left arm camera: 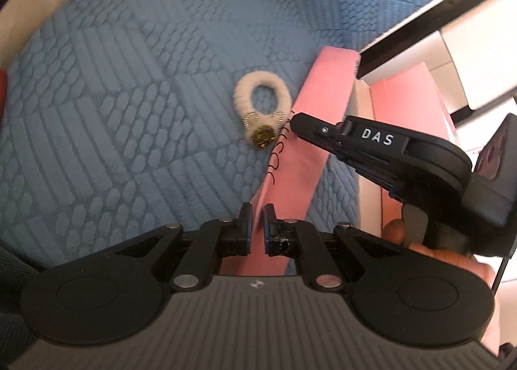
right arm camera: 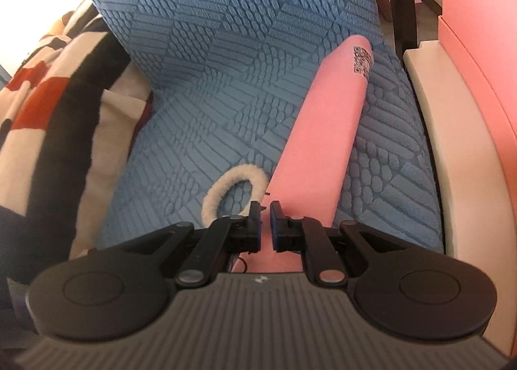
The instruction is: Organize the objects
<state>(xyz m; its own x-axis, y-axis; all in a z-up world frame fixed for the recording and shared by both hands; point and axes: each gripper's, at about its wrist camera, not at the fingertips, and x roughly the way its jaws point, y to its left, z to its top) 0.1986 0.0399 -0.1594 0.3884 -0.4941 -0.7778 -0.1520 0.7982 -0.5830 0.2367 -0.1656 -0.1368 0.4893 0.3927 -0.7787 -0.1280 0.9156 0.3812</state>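
Note:
A pink paper bag (left arm camera: 307, 131) lies flat on a blue textured sofa cover (left arm camera: 129, 95). A cream fluffy hair tie (left arm camera: 261, 105) with a gold charm lies just left of the bag. My left gripper (left arm camera: 257, 224) is shut on the bag's near edge. My right gripper (left arm camera: 292, 122) comes in from the right with its tip at the bag's left edge, next to the hair tie. In the right wrist view the right gripper (right arm camera: 265, 224) is nearly shut over the pink bag's (right arm camera: 326, 131) edge, with the hair tie (right arm camera: 232, 189) just to its left.
A pink box (right arm camera: 478, 47) and a cream sofa arm (right arm camera: 452, 150) stand on the right. A striped red, black and cream blanket (right arm camera: 58, 118) lies at the left. A cream fabric edge (left arm camera: 38, 11) curves along the upper left in the left wrist view.

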